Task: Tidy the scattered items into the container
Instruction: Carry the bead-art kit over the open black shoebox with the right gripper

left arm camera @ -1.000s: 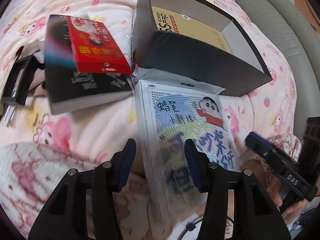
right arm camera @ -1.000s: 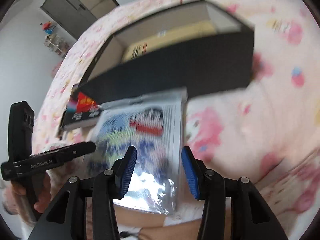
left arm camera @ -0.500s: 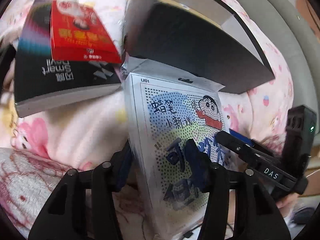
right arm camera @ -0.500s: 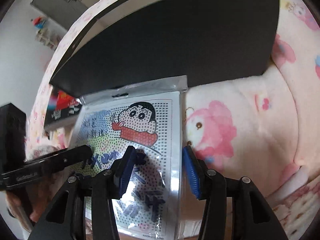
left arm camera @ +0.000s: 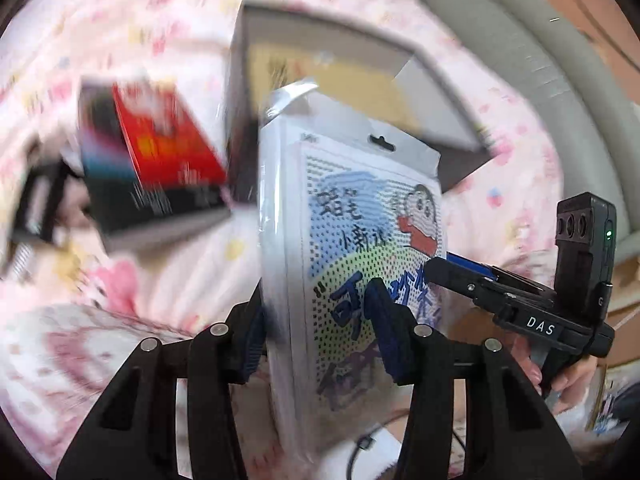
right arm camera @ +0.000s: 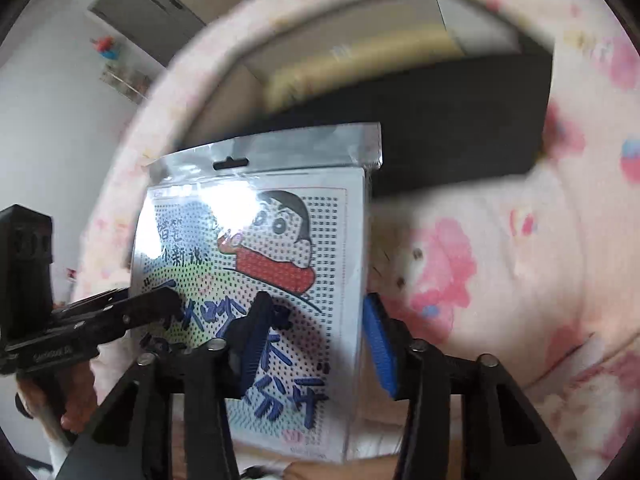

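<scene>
Nearest the lenses, the left hand-held gripper [left arm camera: 318, 330] and the right hand-held gripper [right arm camera: 310, 340] each straddle an opposite side edge of the flat, clear-sleeved pack printed with a cartoon boy and blue lettering [right arm camera: 256, 280]. Each has one blue pad in front of the pack's face and one behind, jaws part closed; whether the pads actually press it I cannot tell. The pack stands tilted up off the pink cartoon-print bed cover [right arm camera: 500, 260], its grey hang-tab top pointing toward the container.

The likely trouble: the glossy sleeve could slip if the two grips are uneven, or its tab could catch on the near wall.

Beyond it sits the open black cardboard box with a yellowish item inside [left arm camera: 320, 64]. To its left a red packet lies on a black box [left arm camera: 160, 168], still outside.
</scene>
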`<state>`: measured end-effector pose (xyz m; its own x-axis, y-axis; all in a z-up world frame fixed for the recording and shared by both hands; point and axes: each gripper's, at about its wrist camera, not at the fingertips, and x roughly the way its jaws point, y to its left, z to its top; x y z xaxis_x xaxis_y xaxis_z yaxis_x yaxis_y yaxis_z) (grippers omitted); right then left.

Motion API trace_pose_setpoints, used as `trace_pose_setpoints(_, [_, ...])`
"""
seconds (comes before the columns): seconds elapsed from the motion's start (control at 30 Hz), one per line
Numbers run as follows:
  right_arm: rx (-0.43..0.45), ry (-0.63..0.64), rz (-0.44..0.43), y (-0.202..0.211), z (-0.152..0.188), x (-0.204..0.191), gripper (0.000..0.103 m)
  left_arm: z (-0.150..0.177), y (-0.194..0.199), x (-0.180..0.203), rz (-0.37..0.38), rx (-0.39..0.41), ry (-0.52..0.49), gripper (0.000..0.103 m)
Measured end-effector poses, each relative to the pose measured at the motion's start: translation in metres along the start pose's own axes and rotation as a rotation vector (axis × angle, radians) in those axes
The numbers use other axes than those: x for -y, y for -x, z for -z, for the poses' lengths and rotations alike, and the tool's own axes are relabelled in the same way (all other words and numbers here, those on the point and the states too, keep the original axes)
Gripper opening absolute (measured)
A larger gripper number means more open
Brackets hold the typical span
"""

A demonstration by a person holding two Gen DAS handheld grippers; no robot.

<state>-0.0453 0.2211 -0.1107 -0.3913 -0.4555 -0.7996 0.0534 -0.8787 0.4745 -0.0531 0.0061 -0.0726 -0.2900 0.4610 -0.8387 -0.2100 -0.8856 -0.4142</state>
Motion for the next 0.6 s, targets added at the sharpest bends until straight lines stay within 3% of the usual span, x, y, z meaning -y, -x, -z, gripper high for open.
trace_pose_setpoints(0.17, [0.172, 0.096, 0.001, 0.061, -0.026, -0.022, 0.041, -0.037, 0.033, 0.03, 0.022, 0.112, -0.064, 0.049])
trace_pose_setpoints(0.3, [0.223, 0.153, 0.04, 0.068, -0.091, -0.015, 0.041, -0.1, 0.04, 0.038, -0.022, 0.183, -0.109, 0.05])
trace_pose_setpoints(0.43, [0.188, 0.161, 0.051, 0.038, -0.152, -0.01, 0.041, -0.151, 0.01, 0.02, -0.012, 0.163, -0.03, 0.049])
trace_pose_setpoints(0.6, [0.076, 0.141, 0.078, -0.008, -0.195, -0.001, 0.041, -0.184, -0.042, -0.011, -0.005, 0.077, 0.082, 0.051])
